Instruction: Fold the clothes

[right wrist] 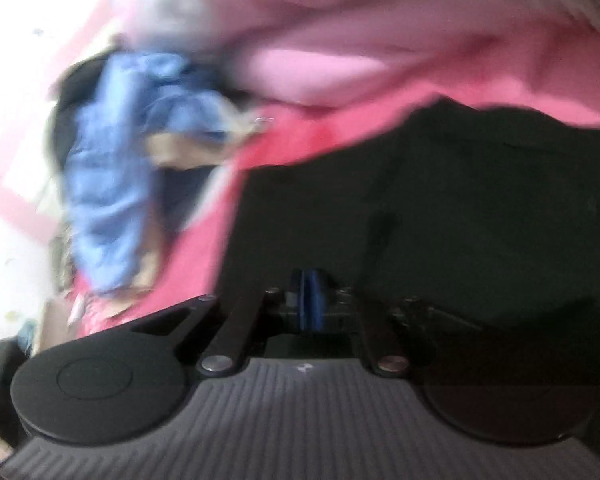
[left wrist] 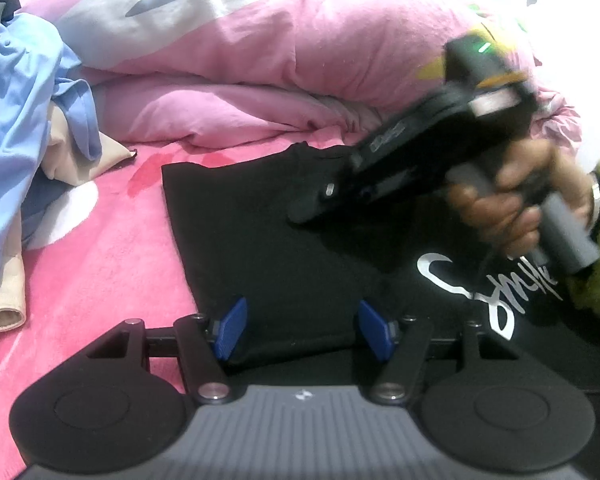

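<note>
Clothes: one black shirt (left wrist: 268,240) flat, two hand-held grippers above.

black shirt (left wrist: 260,248): matt cloth | bedsheet (left wrist: 100,264): fuzzy pink cloth

The left wrist view is taken low and close over the black shirt (left wrist: 268,240), faced toward the far pink duvet (left wrist: 300,60). The right wrist view, blurred and tilted, is set just above the same shirt (right wrist: 440,208). Shirt, duvet and the blue clothes pile (left wrist: 16,120) at left are shared.
</note>
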`<state>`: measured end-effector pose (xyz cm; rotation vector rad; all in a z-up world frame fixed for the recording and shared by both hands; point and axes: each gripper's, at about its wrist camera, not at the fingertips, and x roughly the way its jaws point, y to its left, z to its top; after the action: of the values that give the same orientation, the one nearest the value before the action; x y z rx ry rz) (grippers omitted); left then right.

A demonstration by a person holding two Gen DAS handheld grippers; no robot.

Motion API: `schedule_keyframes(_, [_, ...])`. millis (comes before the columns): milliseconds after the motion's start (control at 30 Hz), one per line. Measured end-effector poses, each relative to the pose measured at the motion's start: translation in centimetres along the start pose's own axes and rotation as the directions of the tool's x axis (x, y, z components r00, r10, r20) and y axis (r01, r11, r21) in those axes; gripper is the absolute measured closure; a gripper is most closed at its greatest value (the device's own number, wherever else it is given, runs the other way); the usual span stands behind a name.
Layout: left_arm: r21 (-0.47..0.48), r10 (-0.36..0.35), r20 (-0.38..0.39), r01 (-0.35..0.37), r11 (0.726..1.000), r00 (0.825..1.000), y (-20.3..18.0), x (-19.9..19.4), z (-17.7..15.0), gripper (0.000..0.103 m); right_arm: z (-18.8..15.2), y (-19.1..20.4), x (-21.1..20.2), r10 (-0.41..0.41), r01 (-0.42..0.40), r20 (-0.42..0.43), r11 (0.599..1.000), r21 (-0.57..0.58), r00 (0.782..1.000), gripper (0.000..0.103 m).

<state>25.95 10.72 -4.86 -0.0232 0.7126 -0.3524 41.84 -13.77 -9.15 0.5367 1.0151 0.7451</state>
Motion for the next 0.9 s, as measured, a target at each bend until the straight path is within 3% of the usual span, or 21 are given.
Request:
schedule_keyframes(67, [-0.005, -0.003, 0.000, 0.003, 1.000, 1.000, 0.1, 0.0, 0.0, 0.039, 0.9, -1.0, -1.8, -0.065, 0.058, 0.126, 0.997, 0.056, 0.990, 0.103])
schedule_keyframes(133, [-0.005, -0.003, 0.000, 0.003, 1.000, 1.000, 0.1, 0.0, 0.0, 0.039, 1.1, -0.9, -3.4, -0.096, 0.089, 0.173, 0.995, 0.049, 0.980, 0.098])
schedule_keyframes(233, [-0.004, -0.003, -0.001, 0.003, 1.000, 1.000, 0.1, 0.0, 0.1, 0.039, -0.4, 1.1, -2.7, 0.047, -0.047, 0.049, 0.999, -0.001, 0.998, 0.097])
schedule_keyframes(300, [-0.004, -0.003, -0.002, 0.003, 1.000, 1.000, 0.1, 0.1, 0.1, 0.039, -2.1, 3.3, -1.3, 0.109, -0.114, -0.068, 0.990, -0.081, 0.992, 0.096])
schedule_keyframes(367, [-0.002, -0.002, -0.004, 0.002, 1.000, 1.000, 0.1, 0.0, 0.0, 0.039, -3.3, 4.5, -0.1, 0.091, -0.108, -0.124, 0.984, -0.144, 0.988, 0.096])
schedule_keyframes(400, [-0.002, -0.001, -0.006, 0.001, 1.000, 1.000, 0.1, -0.1, 0.0, 0.039, -3.4, 4.3, 0.1, 0.034, -0.054, -0.117, 0.983, -0.173, 0.992, 0.096])
schedule_keyframes(433, [-0.002, 0.000, -0.009, 0.000, 1.000, 1.000, 0.1, -0.2, 0.0, 0.039, -3.2, 3.7, 0.3, -0.016, 0.000, -0.093, 0.984, -0.178, 0.996, 0.103])
schedule_keyframes(500, [-0.002, 0.003, -0.012, -0.003, 1.000, 1.000, 0.1, -0.3, 0.0, 0.039, -2.2, 2.3, -1.0, -0.078, 0.078, 0.002, 0.988, -0.133, 0.997, 0.103])
schedule_keyframes(600, [0.007, 0.010, -0.014, -0.010, 1.000, 1.000, 0.0, -0.2, 0.0, 0.039, -1.4, 1.7, -3.4, -0.163, 0.177, 0.122, 0.977, -0.118, 0.979, 0.098])
schedule_keyframes(667, [0.013, 0.014, -0.014, -0.014, 1.000, 1.000, -0.2, -0.2, -0.1, 0.039, -2.0, 2.9, -3.7, -0.118, 0.135, 0.105, 0.976, -0.169, 0.987, 0.098])
schedule_keyframes(833, [0.017, 0.017, -0.013, -0.017, 1.000, 1.000, -0.2, -0.2, -0.1, 0.038, -4.4, 6.8, 0.5, -0.065, 0.044, -0.044, 0.928, -0.370, 0.997, 0.098])
schedule_keyframes(900, [0.016, 0.016, -0.013, -0.016, 1.000, 1.000, -0.2, -0.2, -0.2, 0.038, -3.5, 5.8, 0.3, -0.124, 0.110, -0.018, 0.928, -0.356, 0.992, 0.100])
